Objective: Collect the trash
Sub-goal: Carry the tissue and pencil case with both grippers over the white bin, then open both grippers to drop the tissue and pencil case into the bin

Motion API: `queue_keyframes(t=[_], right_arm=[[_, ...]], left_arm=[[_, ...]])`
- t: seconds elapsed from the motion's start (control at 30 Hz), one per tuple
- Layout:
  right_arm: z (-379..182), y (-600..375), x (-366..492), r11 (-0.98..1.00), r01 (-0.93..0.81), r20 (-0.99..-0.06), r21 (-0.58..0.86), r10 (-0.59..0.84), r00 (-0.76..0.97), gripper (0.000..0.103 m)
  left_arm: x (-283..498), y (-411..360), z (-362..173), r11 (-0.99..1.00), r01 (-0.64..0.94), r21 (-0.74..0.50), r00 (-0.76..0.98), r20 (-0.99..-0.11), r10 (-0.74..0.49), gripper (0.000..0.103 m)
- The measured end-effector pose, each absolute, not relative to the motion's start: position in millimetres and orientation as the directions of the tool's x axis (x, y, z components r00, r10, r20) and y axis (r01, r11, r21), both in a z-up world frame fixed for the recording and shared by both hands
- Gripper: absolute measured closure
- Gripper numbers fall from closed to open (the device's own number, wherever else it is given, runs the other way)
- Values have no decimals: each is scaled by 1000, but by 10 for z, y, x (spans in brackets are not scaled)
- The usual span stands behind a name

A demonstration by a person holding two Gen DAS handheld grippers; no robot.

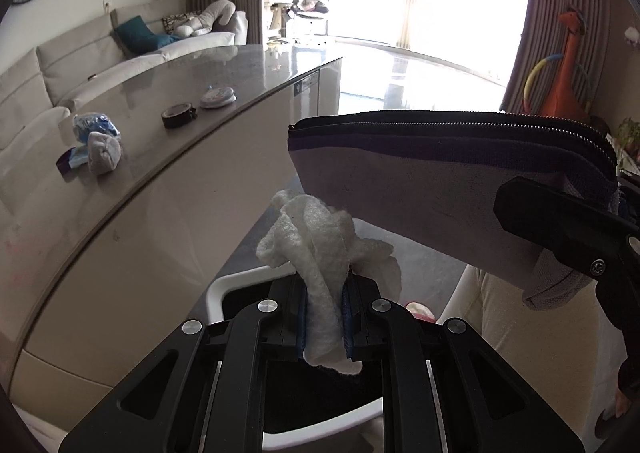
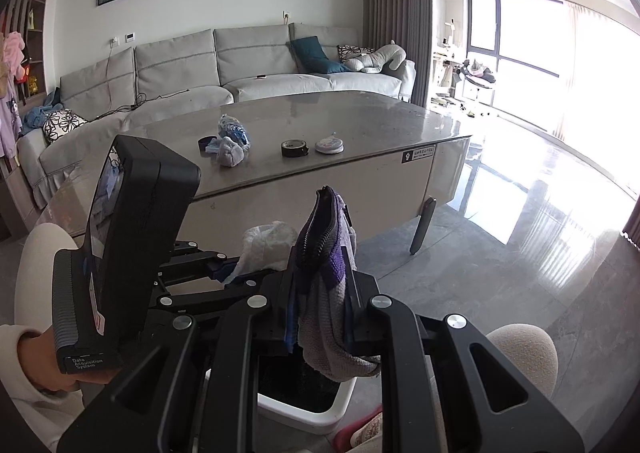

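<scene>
Left wrist view: nearest the lens, the left gripper is clamped on a crumpled white tissue, jaws narrow with the wad bulging out above the pads. Directly under it a white bin with a dark inside is seen, on the floor beside the table. At right a grey zip pouch with a purple band is held out level by the right gripper, zipper edge up, just above and right of the tissue. On the table, well apart from both tools: a grey wad touching a blue wrapper, a tape roll, a round white disc.

Right wrist view: nearest, the right gripper is closed narrow on the pouch, which is seen edge-on, standing up from the jaws. To the left, the left gripper is seen side-on with the tissue in it, just beside the pouch; a hand in a pale sleeve holds its grip. The bin rim shows below the jaws. Table holds the same wad, wrapper, tape, disc. A grey sofa is behind.
</scene>
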State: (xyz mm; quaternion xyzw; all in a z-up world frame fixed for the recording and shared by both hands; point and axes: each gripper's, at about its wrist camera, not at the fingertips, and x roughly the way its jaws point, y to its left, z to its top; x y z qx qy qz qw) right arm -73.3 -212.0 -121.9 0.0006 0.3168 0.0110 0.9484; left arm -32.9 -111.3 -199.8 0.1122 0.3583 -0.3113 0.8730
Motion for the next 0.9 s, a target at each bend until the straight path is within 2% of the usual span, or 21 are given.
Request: queue_keyframes(t=[0.3,0.33,0.4,0.43,0.47,0.5,0.67,0.9], right_arm=[[-1527,-2170,-578,998,-34,-636,52,59,769,84],[-1554,-2178,-570,998,-33,-641,56,62,765,84],[-1593,-2200,-555,998,-31,-649,62,64,758,84],[-1612,-2211,-545,998,-29,-654,63,64,753,84],[-1627,-2219,-540,998,-27,-659,63,62,749,84],[-1647,-2231,-539,998,-23,-664,62,59,746,84],[-1688,-2276,-539,998,-17,-679,60,53,732,84],[-1681,-2267,-538,998,-24,-684,53,54,727,84]], left_arm=[[-191,-1079,-2213,791,612,-13,541,-723,-430,90],[-179,-1080,-2238,793,610,-16,537,-727,-427,89],[-152,-1093,-2286,788,614,-49,506,-741,-441,80],[-115,-1118,-2328,779,623,-74,469,-762,-447,52],[-80,-1150,-2385,775,626,-86,434,-788,-437,10],[-68,-1175,-2430,780,620,-83,423,-802,-422,4],[-129,-1264,-2565,769,638,-37,426,-815,-393,5],[-101,-1245,-2545,779,626,-37,435,-812,-388,5]])
